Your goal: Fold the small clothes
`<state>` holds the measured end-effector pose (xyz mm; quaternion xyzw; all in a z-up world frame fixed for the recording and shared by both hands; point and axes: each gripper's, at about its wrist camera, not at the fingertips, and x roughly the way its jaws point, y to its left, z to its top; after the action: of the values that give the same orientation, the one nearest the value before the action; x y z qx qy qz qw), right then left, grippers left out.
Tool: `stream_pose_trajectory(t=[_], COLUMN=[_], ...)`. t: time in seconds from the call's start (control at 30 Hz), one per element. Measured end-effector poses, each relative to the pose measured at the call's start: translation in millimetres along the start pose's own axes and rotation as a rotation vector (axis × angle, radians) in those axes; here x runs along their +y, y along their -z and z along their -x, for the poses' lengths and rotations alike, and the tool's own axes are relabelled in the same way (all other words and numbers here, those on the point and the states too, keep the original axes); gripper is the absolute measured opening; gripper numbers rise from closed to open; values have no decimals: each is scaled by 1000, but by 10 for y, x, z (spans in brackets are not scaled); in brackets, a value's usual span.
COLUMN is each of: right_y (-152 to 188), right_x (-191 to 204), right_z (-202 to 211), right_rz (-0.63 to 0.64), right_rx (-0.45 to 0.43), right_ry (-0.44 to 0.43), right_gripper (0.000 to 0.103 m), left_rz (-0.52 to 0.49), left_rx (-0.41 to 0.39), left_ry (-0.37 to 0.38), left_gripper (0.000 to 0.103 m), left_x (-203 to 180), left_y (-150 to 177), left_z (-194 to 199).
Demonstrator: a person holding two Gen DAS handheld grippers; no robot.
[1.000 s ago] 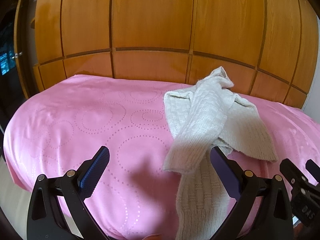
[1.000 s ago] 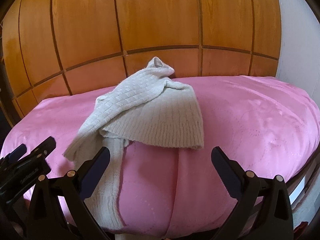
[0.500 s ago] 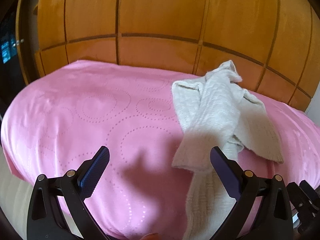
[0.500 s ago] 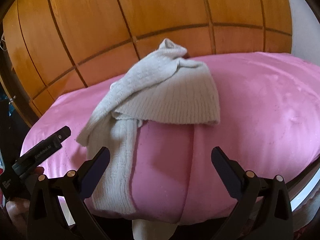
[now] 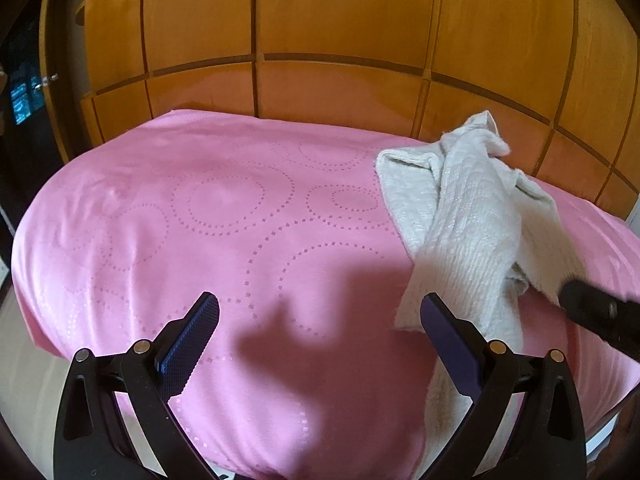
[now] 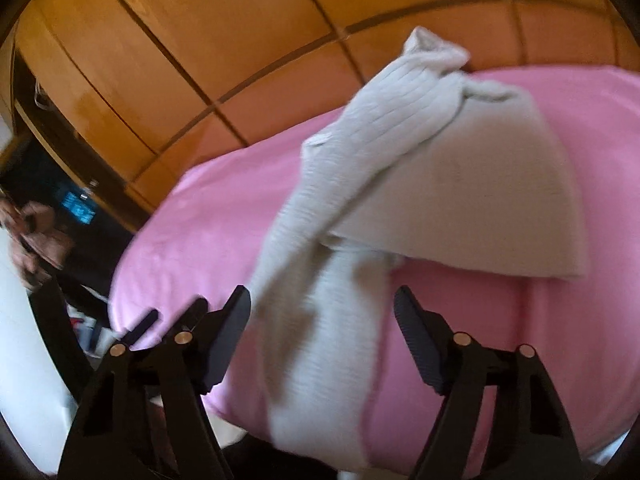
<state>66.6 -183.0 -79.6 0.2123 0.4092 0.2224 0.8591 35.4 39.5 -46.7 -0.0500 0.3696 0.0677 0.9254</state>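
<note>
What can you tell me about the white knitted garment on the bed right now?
The knitted garment is off-white and ribbed, seemingly wool, lying crumpled and unfolded on the pink bedcover near the wooden panelled wall. One long strip trails over the bed's front edge; a flat ribbed panel fans out beside it, and a twisted end peaks at the far side. The right claw straddles the strip, jaws just narrowing, not pinching.

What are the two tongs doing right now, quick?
Left tongs: open, holding nothing.
Right tongs: open, just been closing, with the knitted garment between them but not gripped.
</note>
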Motion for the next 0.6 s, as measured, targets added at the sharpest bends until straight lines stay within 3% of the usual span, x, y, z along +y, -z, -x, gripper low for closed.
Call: stream_pose_trajectory(t=[0.23, 0.3, 0.37, 0.4, 0.47, 0.53, 0.6], right_y=[-173, -149, -132, -143, -199, -340, -516], right_x=[157, 222, 313, 352, 374, 356, 259], right_z=[-533, -696, -800, -801, -716, -463, -127], right_rz=[-53, -50, -18, 3, 9, 32, 37], right_rx=[160, 215, 246, 248, 226, 154, 57], right_ry=[-125, -138, -120, -111, -139, -152, -145], right_gripper=[59, 47, 13, 7, 7, 7, 7], left_rz=[19, 30, 47, 55, 77, 76, 62], left_rx=[27, 40, 59, 65, 70, 89, 103], left_ry=[-13, -10, -1, 4, 32, 94, 140], left_gripper=[100, 100, 99, 99, 94, 83, 83], left_x=[135, 182, 231, 251, 303, 301, 260], left_y=[29, 50, 71, 79, 92, 93, 99], left_z=[-54, -76, -99, -103, -101, -118, -131])
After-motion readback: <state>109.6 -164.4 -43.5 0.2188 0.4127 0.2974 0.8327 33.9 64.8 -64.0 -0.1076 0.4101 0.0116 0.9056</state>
